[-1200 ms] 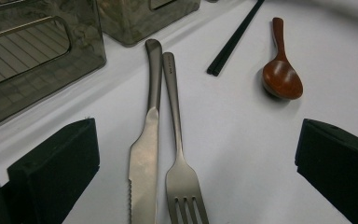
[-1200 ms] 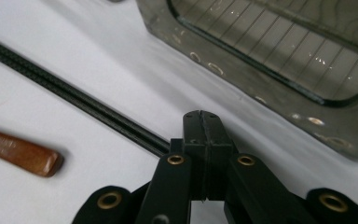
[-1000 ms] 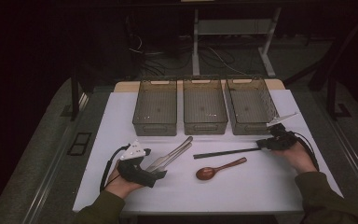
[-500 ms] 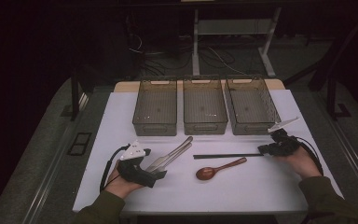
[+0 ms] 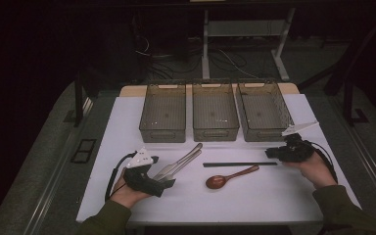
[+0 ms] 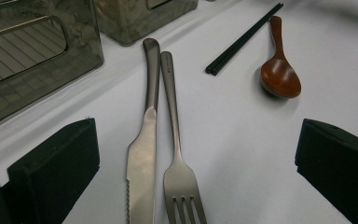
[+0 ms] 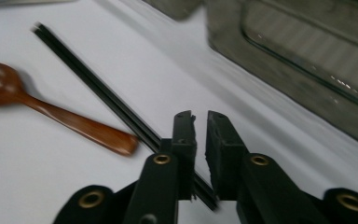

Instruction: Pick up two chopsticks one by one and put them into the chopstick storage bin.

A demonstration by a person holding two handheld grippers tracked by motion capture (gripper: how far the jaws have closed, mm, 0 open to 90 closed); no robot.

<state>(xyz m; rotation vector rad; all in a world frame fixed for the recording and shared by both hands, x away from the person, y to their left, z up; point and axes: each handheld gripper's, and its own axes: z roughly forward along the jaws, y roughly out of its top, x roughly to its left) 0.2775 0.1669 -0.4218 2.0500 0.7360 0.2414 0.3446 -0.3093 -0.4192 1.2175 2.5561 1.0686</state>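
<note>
a pair of black chopsticks [image 5: 240, 164] lies on the white table [image 5: 274, 196] in front of the bins. in the high view their long axis runs straight across the table from left to right, and the right end sits at the right gripper [image 5: 270, 153]. in the right gripper view the chopsticks [image 7: 98, 88] run from the upper left down under the jaws. those jaws have just been opening and now stand a narrow gap apart, with the end of the chopsticks low between them; the pads do not press on it.

the left gripper [image 5: 169, 182] rests near the front left of the table with its jaws spread wide, holding nothing. between and ahead of them lie one metal knife [image 6: 142, 154] and one metal fork [image 6: 179, 172], side by side and nearly touching, blade and tines toward the gripper, handles pointing away toward the bins.

one brown wooden spoon [image 5: 230, 177] lies just in front of the chopsticks, slanted, its bowl toward the left and nearer the person, its handle rising to the right.

three clear grey bins stand in a row across the far side: the left bin [image 5: 162, 133], the middle bin [image 5: 215, 133] and the right bin [image 5: 264, 132]. no cutlery can be seen in any of them.

count: two chopsticks lying together, one spoon, one knife, one fork, three bins.
</note>
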